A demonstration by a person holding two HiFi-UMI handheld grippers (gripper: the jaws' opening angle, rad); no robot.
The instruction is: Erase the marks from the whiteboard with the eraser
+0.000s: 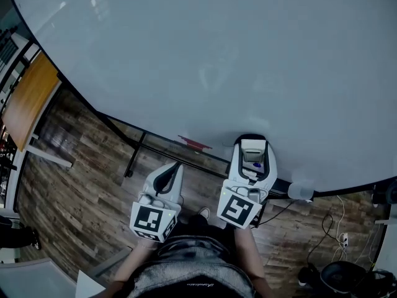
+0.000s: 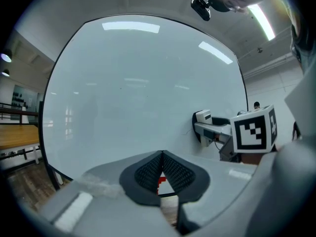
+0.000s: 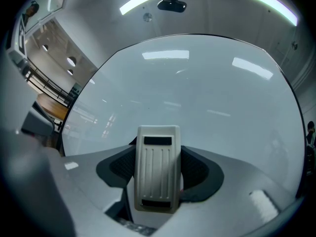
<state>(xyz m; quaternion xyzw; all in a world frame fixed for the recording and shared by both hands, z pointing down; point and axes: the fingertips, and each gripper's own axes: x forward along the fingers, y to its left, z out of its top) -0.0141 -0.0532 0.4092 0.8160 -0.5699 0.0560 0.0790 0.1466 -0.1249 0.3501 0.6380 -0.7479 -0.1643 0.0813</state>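
The whiteboard (image 1: 205,61) fills the upper head view; its surface looks blank apart from faint smears near the middle. My right gripper (image 1: 253,149) is shut on the white eraser (image 3: 157,167), which is pressed against the board's lower part. The eraser (image 1: 253,148) has a ribbed white back. In the left gripper view the eraser (image 2: 203,118) shows at the right, against the whiteboard (image 2: 138,93). My left gripper (image 1: 169,177) hangs below the board's bottom edge, shut with nothing between its pads. A small red object (image 1: 195,143) lies at the board's bottom edge.
Wood-plank floor (image 1: 80,185) lies below the board. A black stand frame (image 1: 133,157) holds the board up. An orange tabletop (image 1: 28,98) stands at the left. Cables and a socket (image 1: 338,238) trail at the lower right. The person's torso (image 1: 192,272) is at the bottom.
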